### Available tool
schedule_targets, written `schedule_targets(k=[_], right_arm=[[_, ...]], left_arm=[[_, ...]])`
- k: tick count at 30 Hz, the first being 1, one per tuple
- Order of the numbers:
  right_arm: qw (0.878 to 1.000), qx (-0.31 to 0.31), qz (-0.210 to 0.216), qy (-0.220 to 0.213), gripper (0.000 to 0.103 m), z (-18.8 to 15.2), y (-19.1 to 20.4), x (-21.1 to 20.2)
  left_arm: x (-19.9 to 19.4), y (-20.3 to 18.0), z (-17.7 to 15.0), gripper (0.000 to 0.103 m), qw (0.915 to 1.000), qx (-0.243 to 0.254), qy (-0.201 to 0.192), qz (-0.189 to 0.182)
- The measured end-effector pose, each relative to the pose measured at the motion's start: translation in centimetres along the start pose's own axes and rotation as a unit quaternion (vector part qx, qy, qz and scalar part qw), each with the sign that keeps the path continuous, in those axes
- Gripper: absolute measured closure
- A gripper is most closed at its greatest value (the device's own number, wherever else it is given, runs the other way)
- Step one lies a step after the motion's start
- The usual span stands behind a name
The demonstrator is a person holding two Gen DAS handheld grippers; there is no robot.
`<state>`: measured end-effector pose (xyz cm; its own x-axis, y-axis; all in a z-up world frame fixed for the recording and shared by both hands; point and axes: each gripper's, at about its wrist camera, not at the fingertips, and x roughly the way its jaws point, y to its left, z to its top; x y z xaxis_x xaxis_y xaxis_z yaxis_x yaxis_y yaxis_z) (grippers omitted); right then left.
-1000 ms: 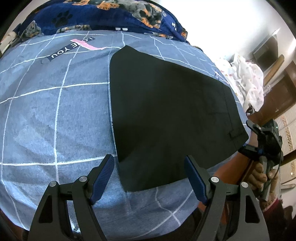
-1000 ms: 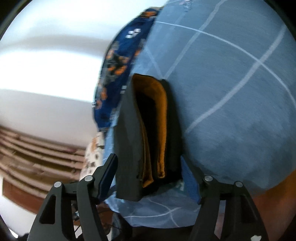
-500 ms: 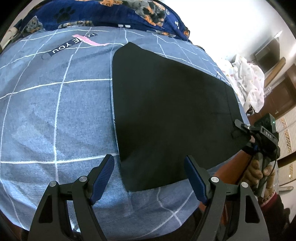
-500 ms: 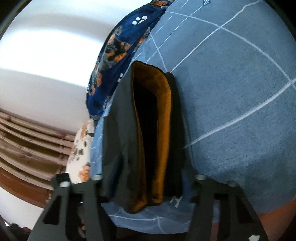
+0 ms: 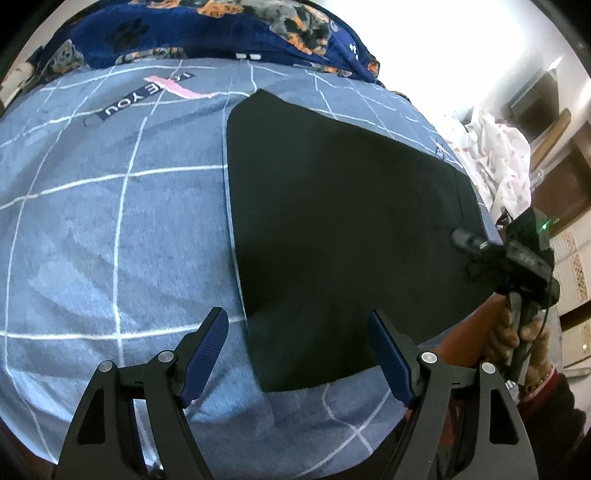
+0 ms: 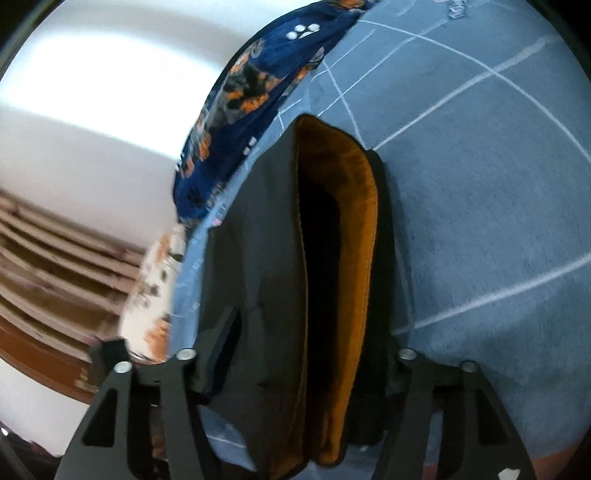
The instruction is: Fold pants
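Left view: left gripper gapes empty over flat black pants on the bed.
Right view: right gripper opening slightly, clamping the waistband, orange lining visible.

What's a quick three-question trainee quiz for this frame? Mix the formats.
1. True or false: the left gripper is clamped on the pants.
2. The lining showing inside the waistband is: A orange, B white, C green.
3. What lies along the far edge of the checked bedsheet?

Key: 1 false, its jaws stand wide, pressing nothing. 2 A. 3 a dark-blue dog-print blanket.
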<state>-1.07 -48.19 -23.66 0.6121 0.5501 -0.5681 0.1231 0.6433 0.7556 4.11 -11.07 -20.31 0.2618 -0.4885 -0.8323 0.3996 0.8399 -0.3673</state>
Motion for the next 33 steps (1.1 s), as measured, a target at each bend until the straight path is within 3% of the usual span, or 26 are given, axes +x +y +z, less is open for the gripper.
schedule_targets(k=[1, 4, 12, 33], right_arm=[[1.0, -0.002, -0.009, 0.003, 0.071, -0.1, -0.3, 0.1], [1.0, 0.016, 0.004, -0.001, 0.078, -0.3, -1.6, -0.4], [1.0, 0.013, 0.002, -0.012, 0.078, -0.6, -1.6, -0.4], [0.999, 0.02, 0.001, -0.036, 0.079, -1.2, -1.5, -0.5]], left_arm=[[-0.1, 0.1, 0.1, 0.025, 1.0, -0.001, -0.003, 0.0], [-0.4, 0.3, 0.5, 0.025, 0.9999, -0.002, -0.012, 0.005], [-0.9, 0.5, 1.2, 0.025, 0.9989, 0.012, -0.028, 0.037], [-1.1, -0.8, 1.2, 0.025, 0.9947, 0.062, -0.037, 0.073]])
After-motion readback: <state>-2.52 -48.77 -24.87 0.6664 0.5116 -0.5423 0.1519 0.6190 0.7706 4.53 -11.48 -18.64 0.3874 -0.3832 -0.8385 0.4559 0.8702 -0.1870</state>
